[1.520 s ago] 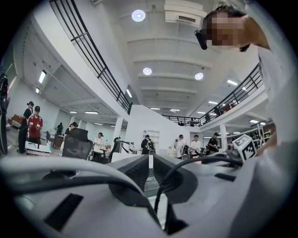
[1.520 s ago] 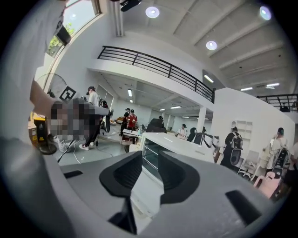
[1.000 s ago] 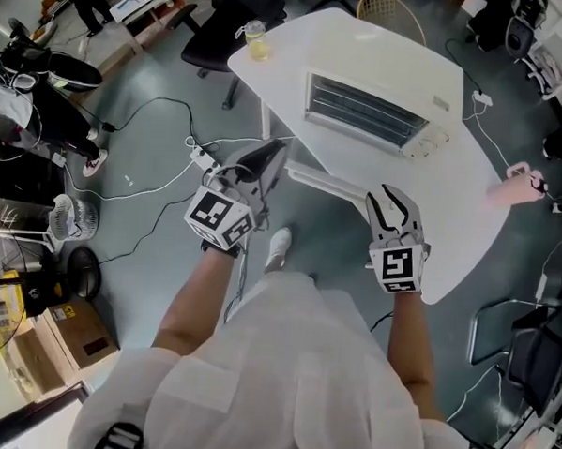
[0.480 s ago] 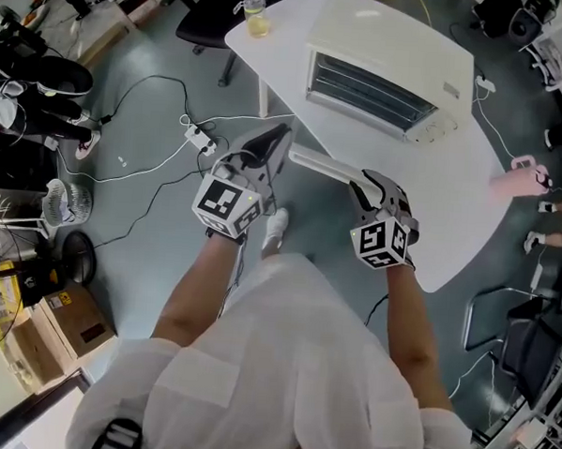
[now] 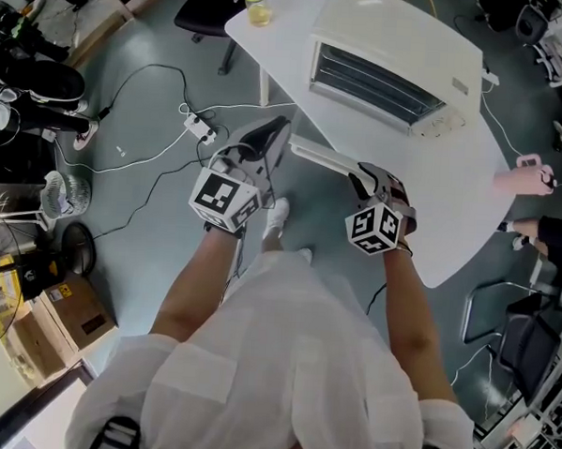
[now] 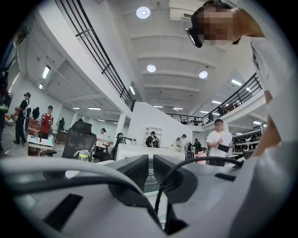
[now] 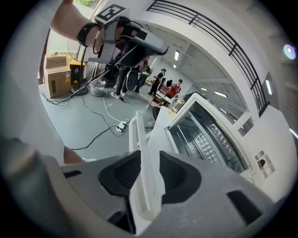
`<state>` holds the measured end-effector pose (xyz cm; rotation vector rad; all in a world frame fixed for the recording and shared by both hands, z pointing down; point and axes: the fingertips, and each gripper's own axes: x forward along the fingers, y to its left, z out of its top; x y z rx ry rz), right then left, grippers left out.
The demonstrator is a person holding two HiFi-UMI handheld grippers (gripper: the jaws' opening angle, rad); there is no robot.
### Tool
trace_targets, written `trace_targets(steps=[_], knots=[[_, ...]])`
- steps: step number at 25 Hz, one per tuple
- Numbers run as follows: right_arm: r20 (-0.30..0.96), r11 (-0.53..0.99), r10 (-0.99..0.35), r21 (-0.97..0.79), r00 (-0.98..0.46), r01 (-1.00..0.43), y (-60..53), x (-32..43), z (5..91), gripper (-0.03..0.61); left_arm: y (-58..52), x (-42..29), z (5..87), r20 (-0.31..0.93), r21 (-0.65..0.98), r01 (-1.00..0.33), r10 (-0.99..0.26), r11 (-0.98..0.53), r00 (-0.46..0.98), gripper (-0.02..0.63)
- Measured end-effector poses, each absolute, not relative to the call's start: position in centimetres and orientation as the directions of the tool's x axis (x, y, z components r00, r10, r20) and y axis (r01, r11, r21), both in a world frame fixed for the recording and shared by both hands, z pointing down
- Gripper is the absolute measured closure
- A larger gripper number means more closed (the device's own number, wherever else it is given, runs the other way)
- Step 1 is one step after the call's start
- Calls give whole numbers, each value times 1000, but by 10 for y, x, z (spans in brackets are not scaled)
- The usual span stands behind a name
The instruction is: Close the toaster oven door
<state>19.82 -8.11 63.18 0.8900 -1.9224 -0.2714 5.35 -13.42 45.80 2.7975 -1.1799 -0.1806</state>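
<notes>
**Toaster oven** (image 5: 384, 46): white, on the white desk (image 5: 450, 218), front open, wire rack visible inside.

**Door** (image 5: 313, 153): folded down and out from the oven's front, reaching past the desk's near edge. Its handle (image 7: 142, 139) is a white bar along the free edge.

**Right gripper** (image 5: 363, 178): angled downward at the door's free edge. Its fingers have just been closing, and the handle stands between the two black pads, which press it on both sides.

**Left gripper** (image 5: 278, 130): held out level, left of the door and apart from it, above the floor. Its fingers are drawn almost together with nothing between them.

**Jar** (image 5: 257, 4): clear, with yellow contents, at the desk's far corner, well apart from the oven.

**Power strip** (image 5: 200, 125): on the floor with cables, left of the desk.

**Cardboard box** (image 5: 65, 306): on the floor at far left.
</notes>
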Motion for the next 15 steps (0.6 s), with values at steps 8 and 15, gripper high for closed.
trace_targets(steps=[8,15], knots=[[724,720,-663,547,-191,-428,-91,206,655,454,-145,52,460,-71,130,-700,-711,-702,700,591],[756,744,-638,555,-146,-371,-91,206,670,462,-150,53,462,-67,129,-697,-708,-705,703,591]])
